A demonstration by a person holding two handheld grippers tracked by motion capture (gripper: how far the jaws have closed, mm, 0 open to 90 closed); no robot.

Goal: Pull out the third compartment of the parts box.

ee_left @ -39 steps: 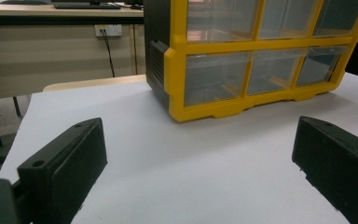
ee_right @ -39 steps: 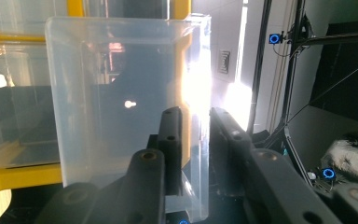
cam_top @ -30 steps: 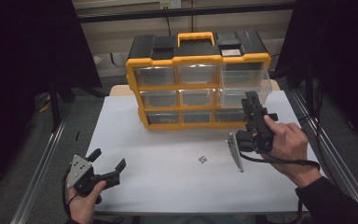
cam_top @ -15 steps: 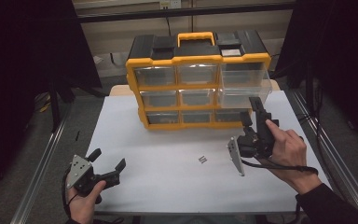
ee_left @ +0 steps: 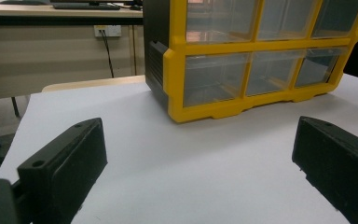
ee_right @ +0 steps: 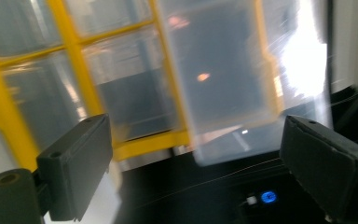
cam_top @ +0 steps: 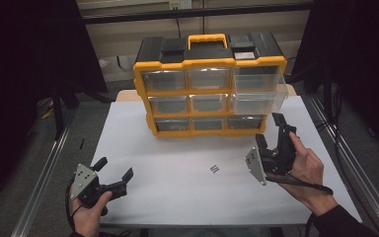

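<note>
You're facing a glossy yellow plastic organiser [cam_top: 208, 92] with clear, shiny plastic drawers [cam_top: 256, 89]. The table [cam_top: 177, 182] looks matt white and smooth.

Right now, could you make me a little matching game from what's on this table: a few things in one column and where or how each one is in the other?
Things:
1. drawer cabinet
2. top right drawer
3. small screws
4. left gripper

Places or states:
a. pulled out
b. near the table's front left corner, jaws open
c. lying loose mid-table
d. standing at the back of the table

Pairs: 1-d, 2-a, 3-c, 4-b
</note>
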